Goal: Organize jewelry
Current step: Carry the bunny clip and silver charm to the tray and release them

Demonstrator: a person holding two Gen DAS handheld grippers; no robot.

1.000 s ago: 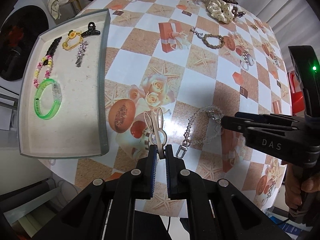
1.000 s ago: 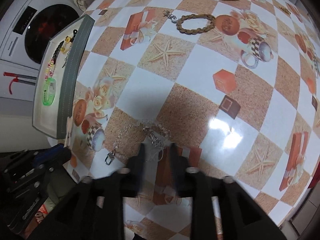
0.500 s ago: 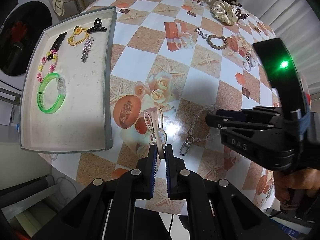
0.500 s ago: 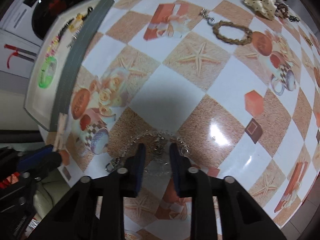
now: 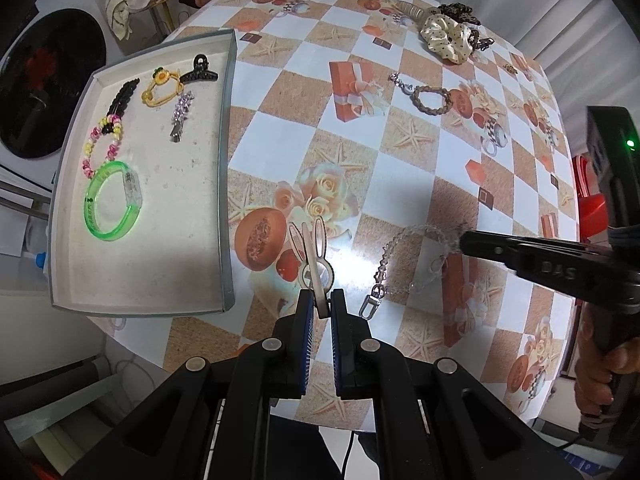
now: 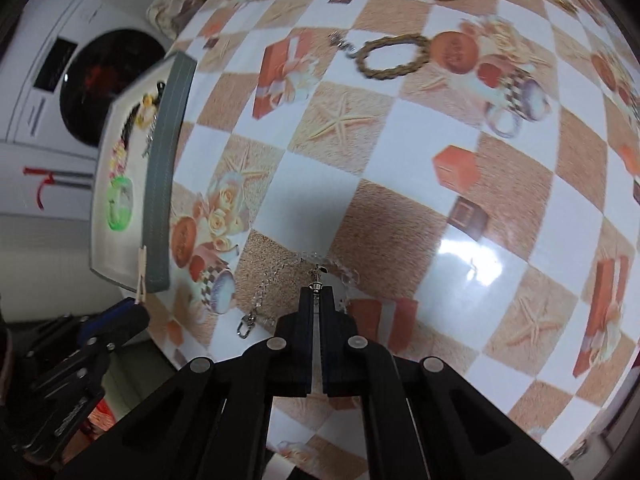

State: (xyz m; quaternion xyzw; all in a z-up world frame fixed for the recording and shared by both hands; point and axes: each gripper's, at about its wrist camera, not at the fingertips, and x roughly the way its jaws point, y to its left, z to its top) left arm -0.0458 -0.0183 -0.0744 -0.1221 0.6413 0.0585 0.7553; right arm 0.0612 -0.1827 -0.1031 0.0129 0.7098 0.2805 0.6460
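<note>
From the left wrist camera, the left gripper (image 5: 322, 304) is seen clamped on a pale bunny-shaped hair clip (image 5: 313, 254), whose two ears point away from the jaws over the patterned tablecloth (image 5: 280, 128). To the left a grey tray (image 5: 226, 168) is set on the table, and in it are laid a green bangle (image 5: 113, 202), a pink and yellow bead bracelet (image 5: 102, 142), a black leaf-shaped clip (image 5: 123, 96), a yellow flower hair tie (image 5: 160, 86), a black claw clip (image 5: 199, 72) and a rhinestone barrette (image 5: 181, 116). A clear crystal bead chain (image 5: 404, 258) is spread on the cloth to the right of the bunny clip, with its silver clasp (image 5: 370, 306) just beside the left jaws. The right gripper (image 5: 466, 242) is brought in from the right, its tip at the far loop of the chain. Further back a braided brown bracelet (image 5: 432, 98) and a cream dotted scrunchie (image 5: 448, 38) are left on the cloth, well apart from the tray.

From the right wrist camera, the right gripper (image 6: 317, 292) is shown drawn together, with a small metal link of the crystal bead chain (image 6: 280, 276) pinched at the tips; whether the rest of the chain is lifted off the cloth cannot be judged in this blurred view. The clasp (image 6: 245, 326) is seen near the table edge. The tray (image 6: 162, 168) and the braided brown bracelet (image 6: 394, 60) are visible beyond.
</note>
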